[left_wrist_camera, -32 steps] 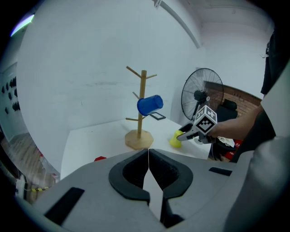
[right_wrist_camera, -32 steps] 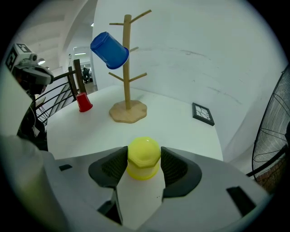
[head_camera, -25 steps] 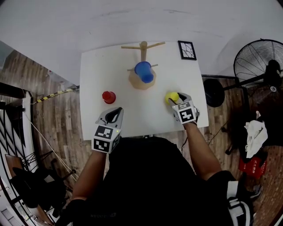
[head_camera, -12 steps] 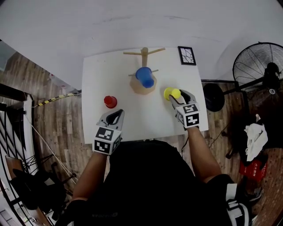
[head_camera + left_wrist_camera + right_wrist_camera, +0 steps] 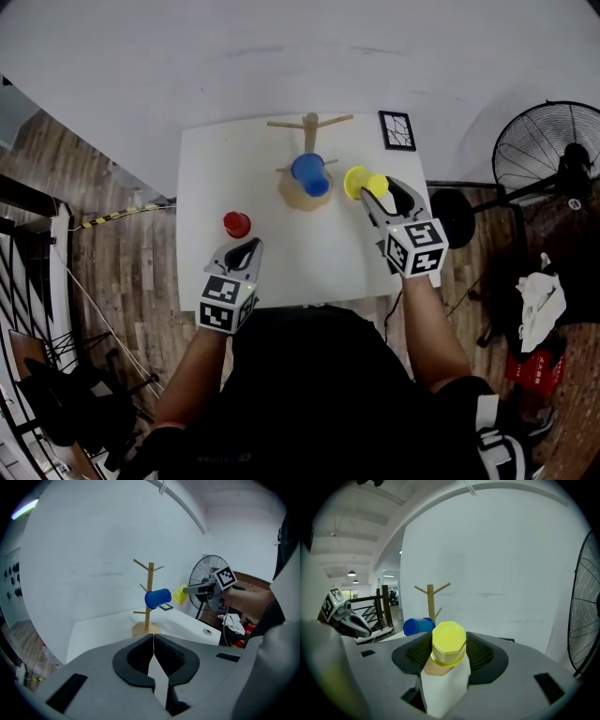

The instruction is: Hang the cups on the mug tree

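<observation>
A wooden mug tree (image 5: 308,139) stands at the back middle of the white table (image 5: 272,253); a blue cup (image 5: 308,173) hangs on a lower peg. My right gripper (image 5: 371,189) is shut on a yellow cup (image 5: 357,182), held in the air just right of the tree. In the right gripper view the yellow cup (image 5: 448,643) sits between the jaws, with the tree (image 5: 431,602) and blue cup (image 5: 418,626) beyond. A red cup (image 5: 236,224) stands on the table's left part. My left gripper (image 5: 246,250) hovers near the front edge, shut and empty, right of and nearer than the red cup.
A framed marker card (image 5: 397,130) lies at the table's back right corner. A floor fan (image 5: 547,148) stands to the right of the table, a railing (image 5: 37,309) to the left. A white wall rises behind the table.
My right gripper has lifted the yellow cup off the table and carried it back and up toward the tree. The left gripper has hardly moved.
</observation>
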`<state>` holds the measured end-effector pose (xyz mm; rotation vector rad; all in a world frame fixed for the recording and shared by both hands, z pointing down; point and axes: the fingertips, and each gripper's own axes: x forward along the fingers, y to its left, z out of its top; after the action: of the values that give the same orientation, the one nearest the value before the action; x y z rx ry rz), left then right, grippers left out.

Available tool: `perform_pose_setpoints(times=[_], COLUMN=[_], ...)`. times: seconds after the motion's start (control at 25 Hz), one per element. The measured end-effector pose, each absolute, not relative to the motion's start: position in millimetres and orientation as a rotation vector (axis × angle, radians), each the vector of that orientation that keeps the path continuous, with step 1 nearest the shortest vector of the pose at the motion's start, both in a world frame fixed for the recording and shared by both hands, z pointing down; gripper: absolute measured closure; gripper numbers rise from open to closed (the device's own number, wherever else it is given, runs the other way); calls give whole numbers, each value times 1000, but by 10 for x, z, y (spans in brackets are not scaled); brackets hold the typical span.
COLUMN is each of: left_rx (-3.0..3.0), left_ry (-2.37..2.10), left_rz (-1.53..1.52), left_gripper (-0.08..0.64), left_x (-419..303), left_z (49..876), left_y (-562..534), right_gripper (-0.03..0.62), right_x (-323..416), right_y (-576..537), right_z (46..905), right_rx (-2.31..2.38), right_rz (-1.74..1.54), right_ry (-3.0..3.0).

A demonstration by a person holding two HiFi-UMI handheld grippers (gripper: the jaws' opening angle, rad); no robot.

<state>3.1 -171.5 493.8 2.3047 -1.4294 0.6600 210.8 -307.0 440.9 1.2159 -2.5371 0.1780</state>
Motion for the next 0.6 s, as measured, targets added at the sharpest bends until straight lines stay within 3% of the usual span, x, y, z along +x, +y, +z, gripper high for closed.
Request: perform_pose_setpoints(times=[0.6], left_rx=[2289], left_ry=[-1470], left_rz=[655], left_gripper=[543], left_x=[-99], left_z=[4871], left_y=[-1711], right_gripper=[370], right_x=[2060], right_y=[-3404], right_z=[3390], right_rx=[1339], right_rz=[161], right_ry=[-2774])
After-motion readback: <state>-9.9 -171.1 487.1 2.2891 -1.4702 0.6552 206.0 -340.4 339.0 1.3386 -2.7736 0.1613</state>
